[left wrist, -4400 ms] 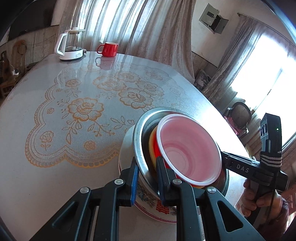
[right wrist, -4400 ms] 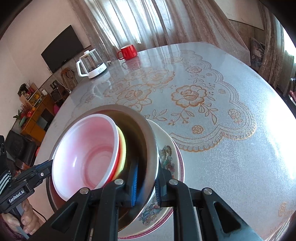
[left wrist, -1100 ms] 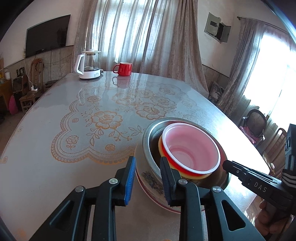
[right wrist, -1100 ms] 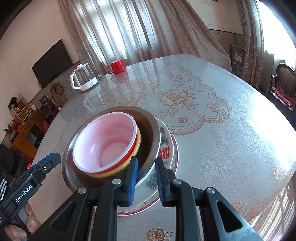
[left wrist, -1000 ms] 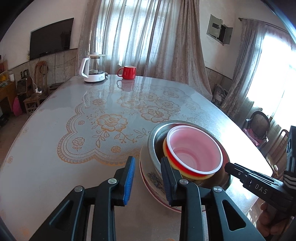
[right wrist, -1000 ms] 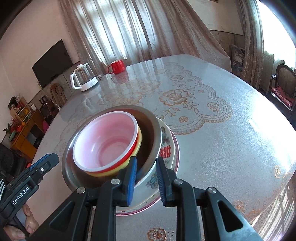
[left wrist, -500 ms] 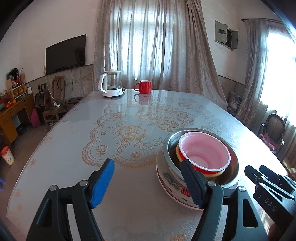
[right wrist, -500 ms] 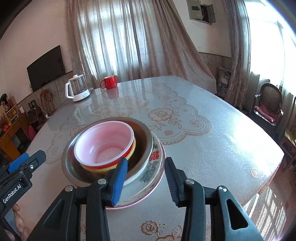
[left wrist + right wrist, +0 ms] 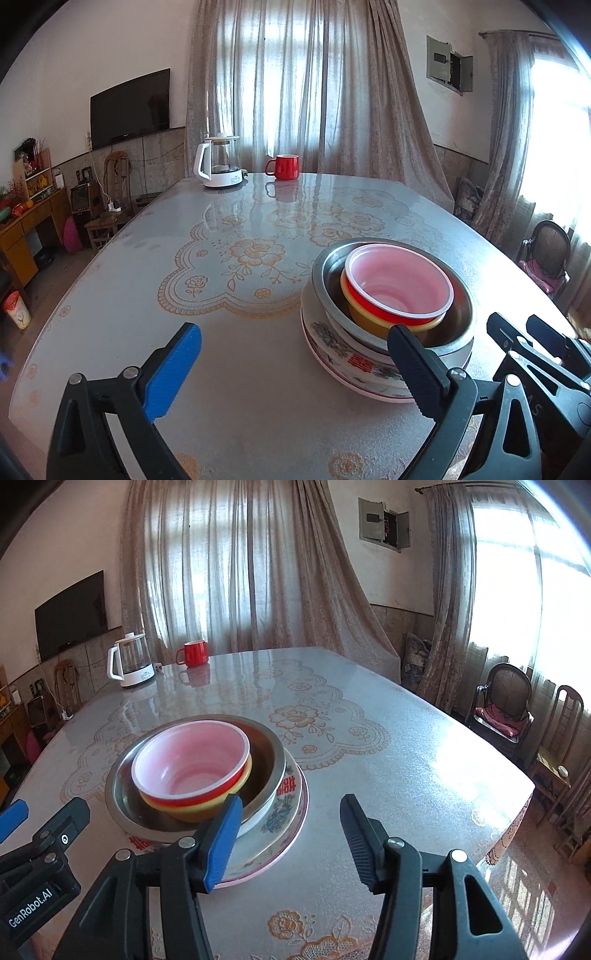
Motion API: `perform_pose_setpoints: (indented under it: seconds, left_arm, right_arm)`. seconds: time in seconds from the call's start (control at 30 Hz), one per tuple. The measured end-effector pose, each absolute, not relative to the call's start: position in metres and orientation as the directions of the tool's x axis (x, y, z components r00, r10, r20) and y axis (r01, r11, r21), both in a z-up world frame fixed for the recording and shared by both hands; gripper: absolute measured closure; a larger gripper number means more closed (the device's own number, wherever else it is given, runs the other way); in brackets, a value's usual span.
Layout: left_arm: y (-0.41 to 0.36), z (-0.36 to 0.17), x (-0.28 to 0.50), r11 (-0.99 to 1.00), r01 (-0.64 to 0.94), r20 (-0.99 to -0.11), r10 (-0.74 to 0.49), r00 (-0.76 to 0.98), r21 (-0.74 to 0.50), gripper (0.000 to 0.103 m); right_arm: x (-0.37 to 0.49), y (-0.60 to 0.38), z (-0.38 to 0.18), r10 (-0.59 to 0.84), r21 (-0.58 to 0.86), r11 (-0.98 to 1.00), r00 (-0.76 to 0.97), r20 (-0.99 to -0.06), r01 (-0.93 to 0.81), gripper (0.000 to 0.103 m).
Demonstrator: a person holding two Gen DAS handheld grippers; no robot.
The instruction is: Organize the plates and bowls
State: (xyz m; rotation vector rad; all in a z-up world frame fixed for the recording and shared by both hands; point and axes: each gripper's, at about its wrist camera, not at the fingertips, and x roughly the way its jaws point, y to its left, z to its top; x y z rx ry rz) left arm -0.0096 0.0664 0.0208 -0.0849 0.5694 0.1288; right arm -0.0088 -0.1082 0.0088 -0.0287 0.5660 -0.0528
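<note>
Floral table [image 9: 258, 369], stacked bowls [image 9: 391, 295] released, left gripper [image 9: 291, 354] and right gripper [image 9: 291, 830] now withdrawn, fingers spread wide

A glossy plastic bowl [image 9: 398, 284] sits in a brushed metal basin [image 9: 391, 302] atop a glazed ceramic plate [image 9: 351, 363], near a smooth, reflective table [image 9: 258, 221] under sheer cloth curtains [image 9: 295, 85].

Bowls [image 9: 397, 291] nested on plate [image 9: 332, 356]; kettle [image 9: 218, 166], mug [image 9: 283, 167] behind
</note>
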Motion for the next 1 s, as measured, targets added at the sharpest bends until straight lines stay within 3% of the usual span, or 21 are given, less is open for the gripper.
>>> perform_pose_setpoints:
  seconds: [1.0]
  left_arm:
    - [0.0676, 0.0229, -0.0147, 0.985, -0.165, -0.533, 0.108, 0.839, -0.060, 0.000]
  right_arm:
    - [-0.0089, -0.1033, 0.0059, -0.012, -0.024, 1.000, 0.836, -0.549, -0.001, 0.047]
